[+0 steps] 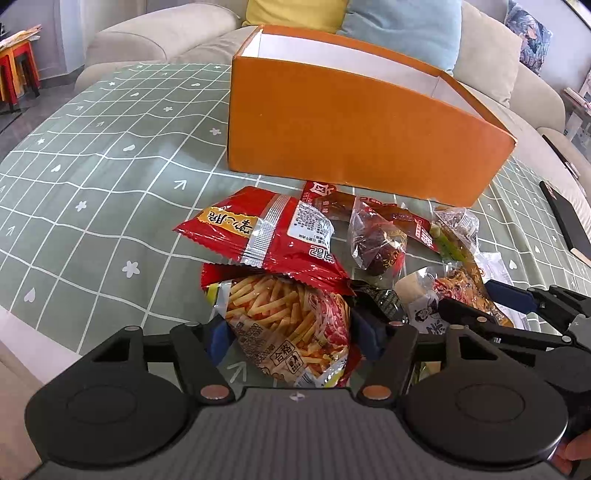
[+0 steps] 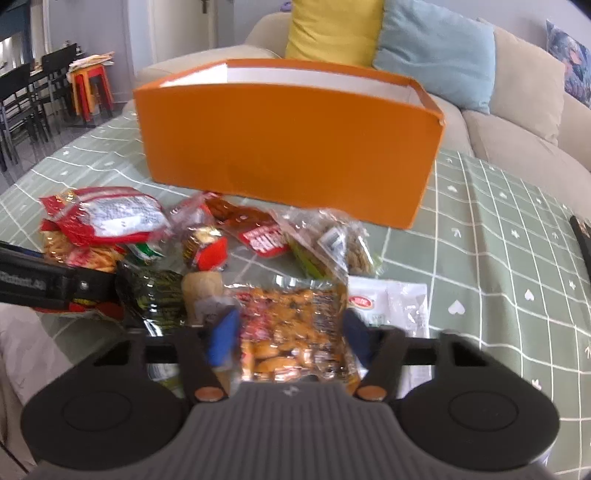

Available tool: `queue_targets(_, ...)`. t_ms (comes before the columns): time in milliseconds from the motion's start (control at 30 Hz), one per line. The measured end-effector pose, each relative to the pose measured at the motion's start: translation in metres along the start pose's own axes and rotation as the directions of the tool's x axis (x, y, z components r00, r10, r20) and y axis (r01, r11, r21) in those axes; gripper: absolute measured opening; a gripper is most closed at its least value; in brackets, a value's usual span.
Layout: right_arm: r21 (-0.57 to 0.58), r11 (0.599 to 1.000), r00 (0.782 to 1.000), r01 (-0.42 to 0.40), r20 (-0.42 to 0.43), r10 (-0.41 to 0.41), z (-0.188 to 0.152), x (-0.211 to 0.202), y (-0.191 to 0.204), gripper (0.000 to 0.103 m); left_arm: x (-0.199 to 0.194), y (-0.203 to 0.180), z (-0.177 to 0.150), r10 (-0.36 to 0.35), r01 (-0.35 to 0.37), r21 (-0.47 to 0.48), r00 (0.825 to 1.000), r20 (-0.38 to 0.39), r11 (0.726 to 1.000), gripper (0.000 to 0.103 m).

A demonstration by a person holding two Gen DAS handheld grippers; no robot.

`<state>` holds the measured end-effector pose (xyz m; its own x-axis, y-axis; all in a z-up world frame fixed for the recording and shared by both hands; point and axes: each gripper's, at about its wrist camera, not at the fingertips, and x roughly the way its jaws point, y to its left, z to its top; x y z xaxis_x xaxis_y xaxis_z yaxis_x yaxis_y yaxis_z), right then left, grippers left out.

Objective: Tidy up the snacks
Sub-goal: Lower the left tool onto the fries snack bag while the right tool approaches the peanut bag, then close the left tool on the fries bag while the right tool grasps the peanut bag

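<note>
1. Left wrist view: the left gripper (image 1: 295, 332) points down at a packet of fries-shaped crisps (image 1: 291, 325) lying on the green checked tablecloth (image 1: 92, 177). Its blue pads sit at either side of the packet; whether they press on it I cannot tell.
2. A red snack bag (image 1: 266, 232) lies partly over the far end of the crisps packet.
3. Beyond the heap stands an open orange box (image 1: 351, 136), white inside, near the snacks on the cloth.
4. Right wrist view: the right gripper (image 2: 291, 339) straddles a clear packet of brown nuts or beans (image 2: 295, 332). The blue pads lie close against its two sides, but the blur hides whether they clamp it.
5. A white sachet (image 2: 399, 306) lies just beside that packet, with more small wrapped snacks between it and the box.
6. A beige sofa with a yellow cushion (image 2: 332, 33) and a pale blue cushion (image 2: 436, 51) stands behind the box.
</note>
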<state>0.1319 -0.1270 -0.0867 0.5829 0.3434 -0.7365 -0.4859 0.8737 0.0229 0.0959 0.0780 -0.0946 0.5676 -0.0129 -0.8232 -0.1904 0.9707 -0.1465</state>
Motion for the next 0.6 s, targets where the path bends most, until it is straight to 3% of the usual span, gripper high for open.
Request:
queue_targets(133, 0.007, 1.0, 1.0, 0.002, -0.009, -0.002, 0.0, -0.002, 0.001, 0.055, -0.001, 0.001, -0.001, 0.0, 0.0, -0.004, 1.0, 0.0, 1.0, 0.073)
queue_targets(200, 0.014, 1.0, 1.0, 0.007, -0.014, -0.007, 0.0, -0.003, -0.001, 0.063, -0.002, 0.001, -0.001, -0.002, 0.002, -0.003, 1.0, 0.001, 1.0, 0.072)
queue_targets(333, 0.02, 1.0, 1.0, 0.007, -0.012, -0.007, -0.002, -0.014, -0.007, 0.064, -0.004, 0.0, -0.001, -0.008, 0.008, 0.01, 1.0, 0.008, 1.0, 0.069)
queue_targets(600, -0.15, 0.988, 0.999, 0.041, -0.004, -0.042, -0.023, -0.047, -0.002, 0.064, -0.017, -0.008, -0.007, -0.022, 0.02, 0.062, 0.999, 0.031, 0.998, 0.064)
